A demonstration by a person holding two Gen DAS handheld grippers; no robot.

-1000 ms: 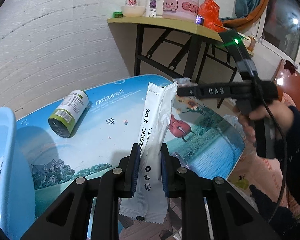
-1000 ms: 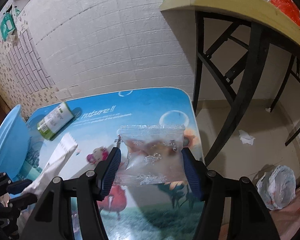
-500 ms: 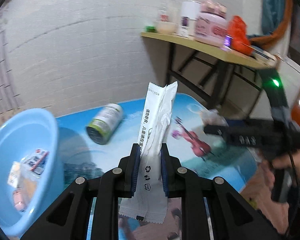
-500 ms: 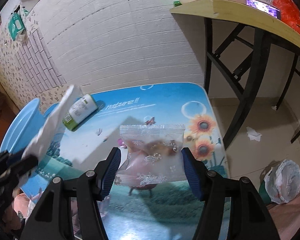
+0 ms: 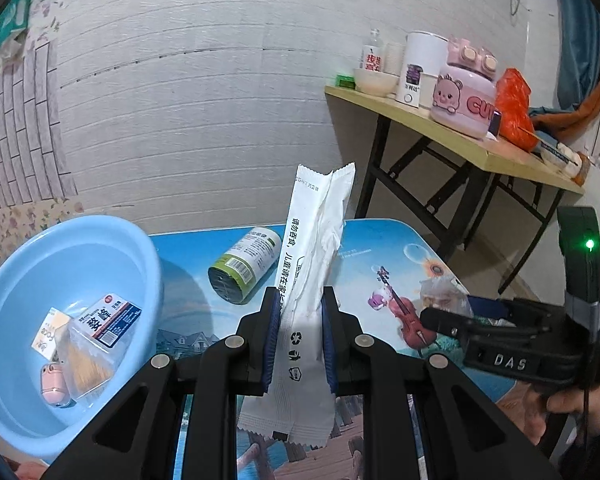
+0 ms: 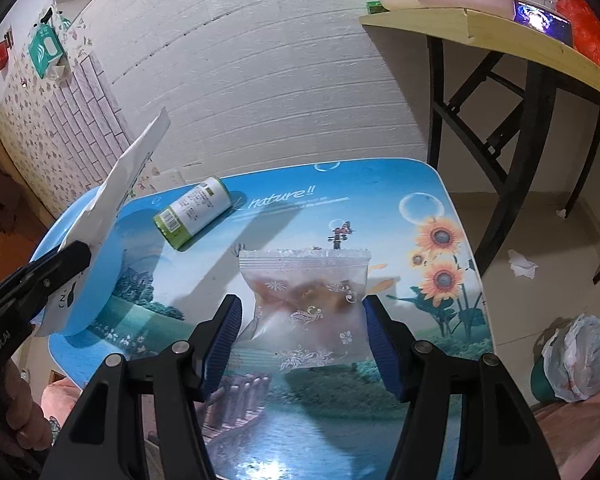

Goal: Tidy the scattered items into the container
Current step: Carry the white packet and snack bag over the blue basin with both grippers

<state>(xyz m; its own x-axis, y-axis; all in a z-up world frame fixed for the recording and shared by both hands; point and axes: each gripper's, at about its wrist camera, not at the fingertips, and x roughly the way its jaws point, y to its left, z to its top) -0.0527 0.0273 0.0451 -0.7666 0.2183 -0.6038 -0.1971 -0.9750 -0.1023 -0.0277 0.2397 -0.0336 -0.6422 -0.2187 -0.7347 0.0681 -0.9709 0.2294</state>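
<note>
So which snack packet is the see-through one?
The clear packet in the right gripper. The white packet in the left gripper hides its contents.

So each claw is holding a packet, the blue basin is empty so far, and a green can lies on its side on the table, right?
Not quite: the blue basin is not empty. The left wrist view shows a few small packets already lying in it. The rest holds: the left claw grips a white packet, the right claw a clear snack bag, and the green can lies on its side.

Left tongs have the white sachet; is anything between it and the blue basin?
Nothing visible blocks it. The white sachet is clamped in the left tongs, and the blue basin sits open to their left. The green-labelled can lies on the table beyond, off that path.
</note>
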